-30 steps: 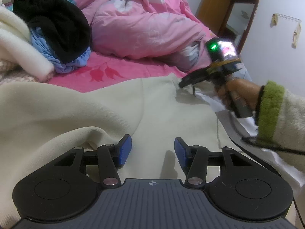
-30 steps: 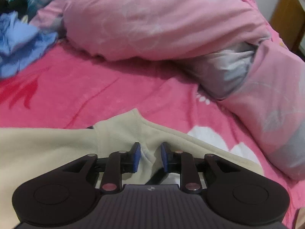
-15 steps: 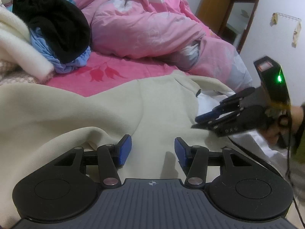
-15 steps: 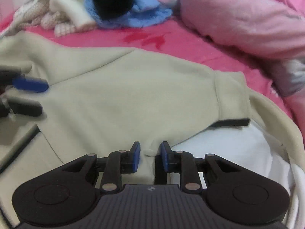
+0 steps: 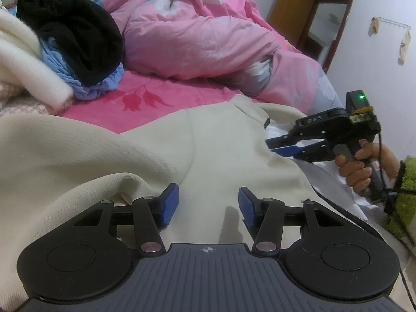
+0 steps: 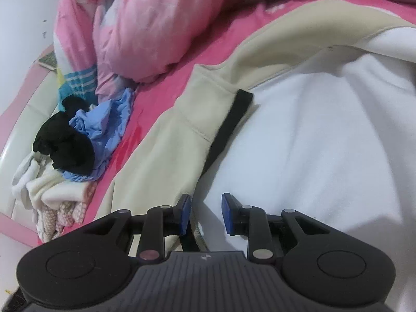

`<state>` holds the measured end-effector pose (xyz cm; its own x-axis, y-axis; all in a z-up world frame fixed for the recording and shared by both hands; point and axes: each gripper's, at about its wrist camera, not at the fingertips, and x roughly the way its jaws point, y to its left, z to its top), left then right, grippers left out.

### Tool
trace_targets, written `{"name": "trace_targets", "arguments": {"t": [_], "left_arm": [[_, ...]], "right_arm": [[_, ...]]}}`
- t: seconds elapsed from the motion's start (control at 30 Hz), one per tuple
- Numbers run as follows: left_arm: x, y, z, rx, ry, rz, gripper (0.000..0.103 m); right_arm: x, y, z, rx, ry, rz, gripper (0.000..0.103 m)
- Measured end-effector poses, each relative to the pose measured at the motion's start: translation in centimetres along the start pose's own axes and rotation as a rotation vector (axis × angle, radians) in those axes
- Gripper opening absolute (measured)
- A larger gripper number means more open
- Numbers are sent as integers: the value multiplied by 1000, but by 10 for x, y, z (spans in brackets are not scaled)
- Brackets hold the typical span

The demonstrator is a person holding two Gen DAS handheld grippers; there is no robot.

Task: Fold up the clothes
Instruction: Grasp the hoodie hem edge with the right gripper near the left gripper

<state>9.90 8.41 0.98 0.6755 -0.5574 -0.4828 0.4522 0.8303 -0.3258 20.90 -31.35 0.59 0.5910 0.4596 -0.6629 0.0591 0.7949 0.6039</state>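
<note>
A cream jacket (image 5: 145, 153) lies spread across the pink bed sheet (image 5: 145, 98), its white lining (image 6: 325, 135) turned up on the right side. The left gripper (image 5: 208, 205) hovers over the cream fabric with its blue pads wide apart, grasping nothing. The right gripper (image 6: 205, 214), held in a hand (image 5: 361, 166) with a green fuzzy cuff, is released over the jacket's black-trimmed edge.
</note>
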Motion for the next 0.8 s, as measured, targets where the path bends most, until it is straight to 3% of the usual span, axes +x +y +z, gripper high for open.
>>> {"name": "trace_targets", "arguments": {"t": [0.23, 0.63, 0.7, 0.77, 0.8], "left_arm": [[0, 0, 0, 1, -1, 0, 51], [-1, -1, -1, -4, -2, -2, 51], [-1, 0, -1, -5, -2, -3, 51], [-1, 0, -1, -6, -2, -3, 51], [-1, 0, -1, -7, -2, -4, 51]], "right_arm": [[12, 14, -1, -62, -23, -25, 28], [33, -17, 5, 257, -89, 174, 36], [35, -15, 5, 259, -101, 175, 32], [38, -6, 5, 208, -110, 146, 18], [39, -1, 5, 183, -114, 131, 16]]}}
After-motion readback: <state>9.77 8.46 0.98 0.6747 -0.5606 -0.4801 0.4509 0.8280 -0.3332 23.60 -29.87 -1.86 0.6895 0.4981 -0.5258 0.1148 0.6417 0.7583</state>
